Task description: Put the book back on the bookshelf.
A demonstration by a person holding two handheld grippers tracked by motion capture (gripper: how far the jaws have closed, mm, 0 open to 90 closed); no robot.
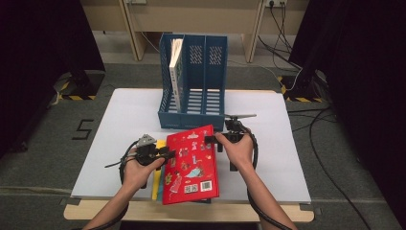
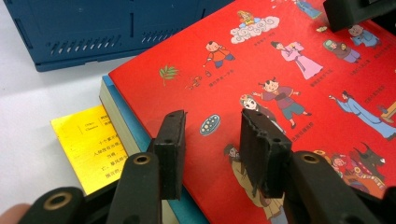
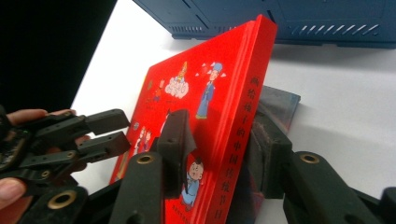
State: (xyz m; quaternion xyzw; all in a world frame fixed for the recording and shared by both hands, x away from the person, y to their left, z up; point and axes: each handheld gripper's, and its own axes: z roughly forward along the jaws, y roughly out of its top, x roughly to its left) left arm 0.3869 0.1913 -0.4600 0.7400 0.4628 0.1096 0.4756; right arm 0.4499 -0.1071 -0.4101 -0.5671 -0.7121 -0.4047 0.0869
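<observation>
Two tongs at red book: right tongs clamp spine, left tongs gape.

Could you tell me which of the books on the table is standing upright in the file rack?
The white-spined book stands in the blue rack's leftmost compartment; the red book and the yellow one lie stacked in front.

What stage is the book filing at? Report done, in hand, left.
Done: one book already stands in the left slot of the blue file rack. In hand: the right tongs straddle the spine edge of the red book, which is tilted up, while the left tongs hover open over its cover. Left: racking the red book, then the blue-edged book and yellow book beneath.
</observation>
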